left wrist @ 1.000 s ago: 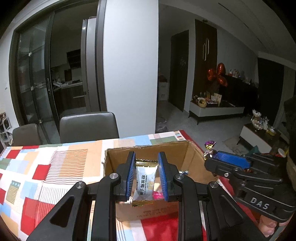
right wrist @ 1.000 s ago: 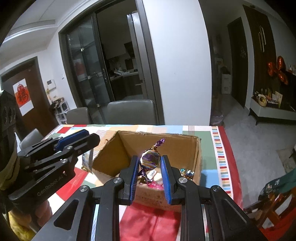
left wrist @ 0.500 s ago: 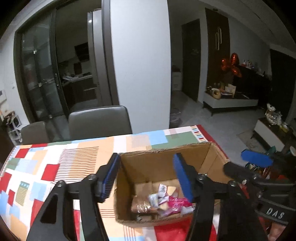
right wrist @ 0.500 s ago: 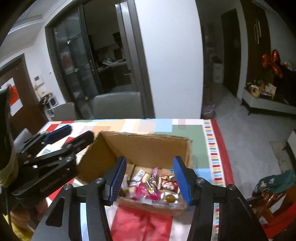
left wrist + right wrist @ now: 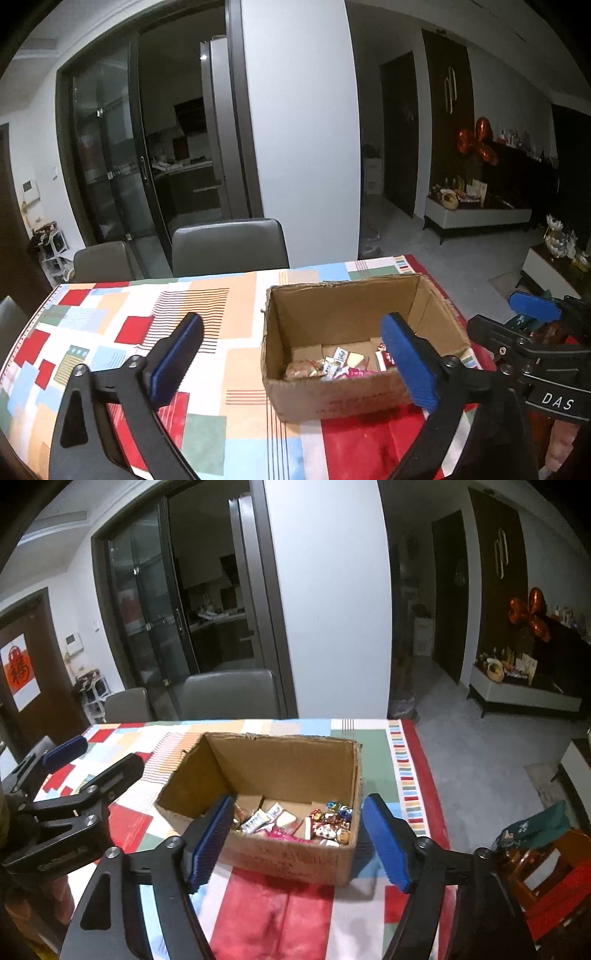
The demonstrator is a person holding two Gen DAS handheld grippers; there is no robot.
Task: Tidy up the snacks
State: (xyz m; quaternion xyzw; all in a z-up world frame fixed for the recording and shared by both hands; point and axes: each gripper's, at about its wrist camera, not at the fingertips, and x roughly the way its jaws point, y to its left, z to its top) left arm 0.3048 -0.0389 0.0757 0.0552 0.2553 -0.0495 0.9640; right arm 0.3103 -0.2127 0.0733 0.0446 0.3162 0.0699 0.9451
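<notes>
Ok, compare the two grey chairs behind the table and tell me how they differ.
The nearer chair shows a wide backrest, square to the camera; the farther chair looks smaller and sits off to its left. The nearer chair stands against the table edge behind the cardboard box; the farther chair stands toward the table's corner, in front of the glass door. Both look grey, padded and unoccupied.

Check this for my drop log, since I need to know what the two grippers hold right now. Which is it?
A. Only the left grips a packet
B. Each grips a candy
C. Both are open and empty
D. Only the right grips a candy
C: the left gripper and right gripper both stand wide open with nothing between their pads, and the snacks lie in the cardboard box.
</notes>
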